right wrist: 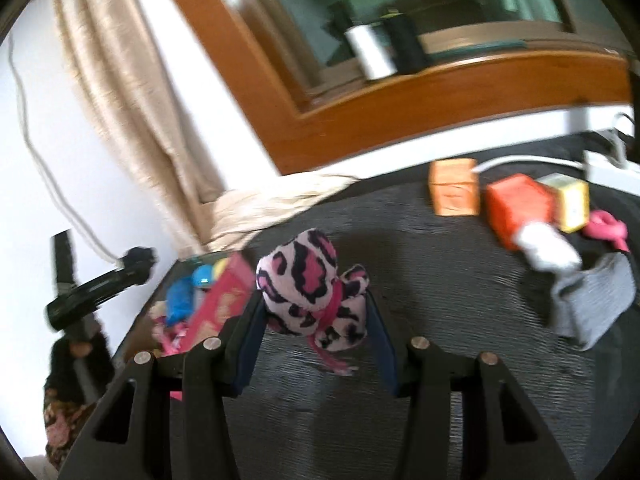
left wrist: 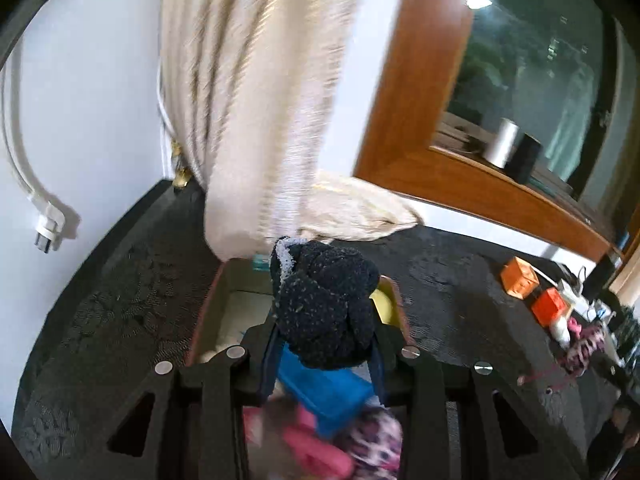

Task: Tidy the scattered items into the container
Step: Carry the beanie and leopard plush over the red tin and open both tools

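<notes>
My left gripper [left wrist: 326,346] is shut on a dark navy fuzzy sock ball [left wrist: 326,304] and holds it above the open box [left wrist: 205,312] with a reddish rim. Inside the box lie a blue block [left wrist: 324,400], pink pieces and a pink leopard-print sock [left wrist: 380,440]. My right gripper [right wrist: 316,320] is shut on another pink leopard-print sock bundle [right wrist: 312,280], lifted over the dark tablecloth to the right of the box [right wrist: 224,296]. In the right wrist view, the left gripper [right wrist: 100,284] shows at the far left, dark sock at its tip.
Two orange cubes [right wrist: 454,192] [right wrist: 516,208], a yellow block [right wrist: 572,200], a white sock [right wrist: 548,248], a grey sock [right wrist: 592,300] and a pink item [right wrist: 608,228] lie at the right. A cream curtain [left wrist: 260,100] hangs behind the box. The person's dark floral sleeve [right wrist: 68,400] is lower left.
</notes>
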{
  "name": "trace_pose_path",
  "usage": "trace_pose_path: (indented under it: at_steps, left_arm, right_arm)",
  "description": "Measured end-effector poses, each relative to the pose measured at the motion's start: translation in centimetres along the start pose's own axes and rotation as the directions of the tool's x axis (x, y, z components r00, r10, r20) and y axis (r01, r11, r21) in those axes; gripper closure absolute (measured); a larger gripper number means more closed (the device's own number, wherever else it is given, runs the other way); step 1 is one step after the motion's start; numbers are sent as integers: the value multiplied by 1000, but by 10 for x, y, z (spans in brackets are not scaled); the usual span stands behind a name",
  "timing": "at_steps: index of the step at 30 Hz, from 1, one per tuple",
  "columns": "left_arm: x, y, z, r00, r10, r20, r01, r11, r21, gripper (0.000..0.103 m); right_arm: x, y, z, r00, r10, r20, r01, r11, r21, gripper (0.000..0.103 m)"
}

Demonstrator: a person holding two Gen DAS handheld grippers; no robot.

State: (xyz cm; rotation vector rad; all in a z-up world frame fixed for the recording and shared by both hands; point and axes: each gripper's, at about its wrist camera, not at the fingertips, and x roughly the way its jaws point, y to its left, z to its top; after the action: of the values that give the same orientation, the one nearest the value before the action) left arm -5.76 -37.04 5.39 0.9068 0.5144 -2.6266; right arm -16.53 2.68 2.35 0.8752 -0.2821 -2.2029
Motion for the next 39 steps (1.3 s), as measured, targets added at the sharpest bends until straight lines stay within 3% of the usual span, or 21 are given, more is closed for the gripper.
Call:
trace_pose_path:
  at_steps: [5, 8, 9, 13, 14, 15, 17, 27, 35, 39]
  left_arm:
    - [36, 29, 9, 995, -66, -72, 62, 996, -58, 65]
    - [52, 37, 9, 993, -69, -99, 62, 995, -79, 65]
    - [57, 41, 9, 991, -66, -113, 55, 994, -93, 60]
    - [70, 59, 8, 981, -74, -178, 42, 983, -181, 59]
    - [69, 62, 8, 980, -87, -181, 50, 979, -200, 50]
    - [65, 64, 8, 980, -99, -172, 61, 976, -211, 43]
    - [54, 63, 8, 984, -102, -148, 71, 976, -204, 39]
    - [-23, 62, 16, 995, -87, 59, 95, 982, -166, 39]
    - [-34, 84, 22, 992, -64, 107, 86, 972, -220, 39]
    - [-44, 90, 21, 989, -58, 138, 90, 968, -233, 39]
  right_arm:
    - [20, 39, 3, 998, 51, -22, -52, 998, -31, 50]
    - [30, 56, 7, 996, 86, -35, -87, 995, -38, 50]
    - [33, 62, 9, 994, 98, -38, -99, 994, -41, 50]
    - [49, 87, 17, 988, 147, -48, -149, 987, -52, 50]
    - [53, 94, 19, 986, 160, -51, -163, 985, -54, 50]
    - [57, 100, 21, 983, 173, -53, -176, 983, -57, 50]
    - [65, 112, 24, 979, 194, -59, -198, 978, -64, 50]
    - [104, 177, 39, 960, 264, -88, -274, 955, -117, 50]
    - [154, 212, 32, 969, 205, -140, -227, 959, -168, 49]
    - [179, 229, 27, 971, 169, -166, -201, 960, -195, 40]
